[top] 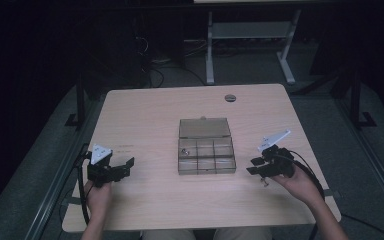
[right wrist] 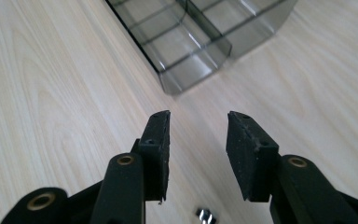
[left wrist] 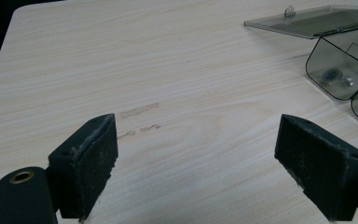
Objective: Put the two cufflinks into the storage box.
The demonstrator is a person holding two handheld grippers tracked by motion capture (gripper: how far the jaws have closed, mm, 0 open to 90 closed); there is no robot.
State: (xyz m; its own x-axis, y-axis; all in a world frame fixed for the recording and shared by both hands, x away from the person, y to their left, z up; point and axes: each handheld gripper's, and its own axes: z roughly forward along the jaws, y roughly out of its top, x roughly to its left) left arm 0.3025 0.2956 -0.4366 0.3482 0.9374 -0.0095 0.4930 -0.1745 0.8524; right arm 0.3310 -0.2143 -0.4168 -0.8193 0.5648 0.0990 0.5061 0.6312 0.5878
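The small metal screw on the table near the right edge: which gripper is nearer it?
Right. The right gripper hovers just beside the screw; the left gripper sits across the compartment box.

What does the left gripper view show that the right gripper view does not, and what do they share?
Left gripper view alone: the smoky transparent plastic lid lying open, small metal hardware inside one rounded compartment, and faint scuff marks on the wood.

Right gripper view alone: a small shiny metal part lying loose on the table near its jaws, and a run of bare compartments.

Both: the light wooden table, the smoky transparent compartment box, and a pair of open black jaws holding nothing.
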